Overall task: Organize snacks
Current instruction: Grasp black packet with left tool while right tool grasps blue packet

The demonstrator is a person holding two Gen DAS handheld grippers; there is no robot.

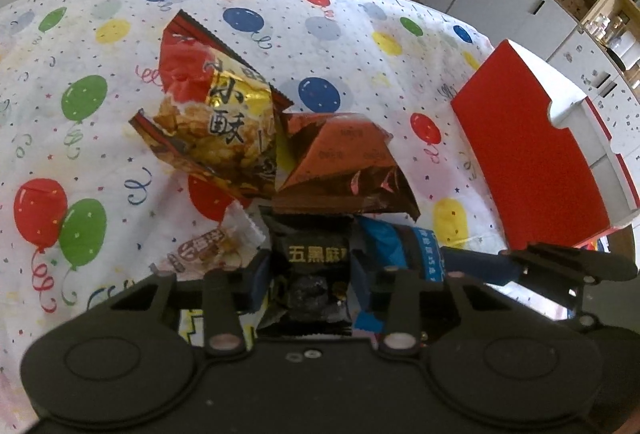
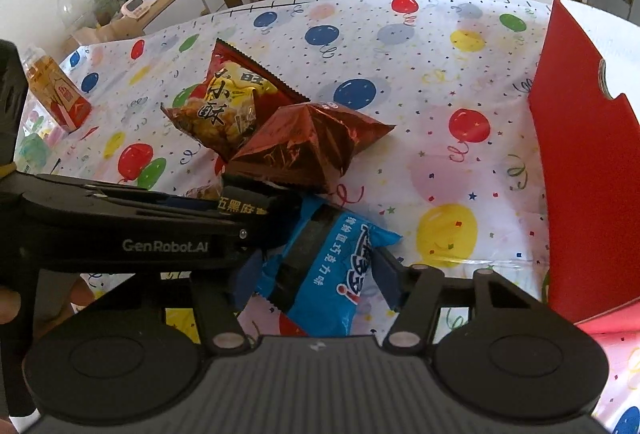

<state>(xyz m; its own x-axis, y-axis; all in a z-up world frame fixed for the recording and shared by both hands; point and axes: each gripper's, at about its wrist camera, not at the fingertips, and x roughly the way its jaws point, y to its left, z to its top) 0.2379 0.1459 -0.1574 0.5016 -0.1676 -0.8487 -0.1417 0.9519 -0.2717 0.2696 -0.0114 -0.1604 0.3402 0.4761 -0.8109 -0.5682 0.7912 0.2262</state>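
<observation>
1. While most of the snacks lie loose on the balloon-print tablecloth, both grippers are down on a packet each, so the sorting looks to be at an early stage.
2. The left gripper has its fingers drawn in against the sides of a small black packet, which sits between them just under the brown bag; the pads appear to press on it, though it does not look lifted yet.
3. The right gripper has its fingers either side of a blue packet, closed in roughly halfway and seemingly pinching its middle.
4. Left on the cloth are a red and yellow bag, a shiny brown bag leaning against it, and a small pale packet beside the black one.
5. A red box stands open at the right edge of the table, near the blue packet; I judge it the likely place for the snacks, and I cannot tell whether anything is in it.
6. A juice carton stands well apart at the far left, untouched.
</observation>
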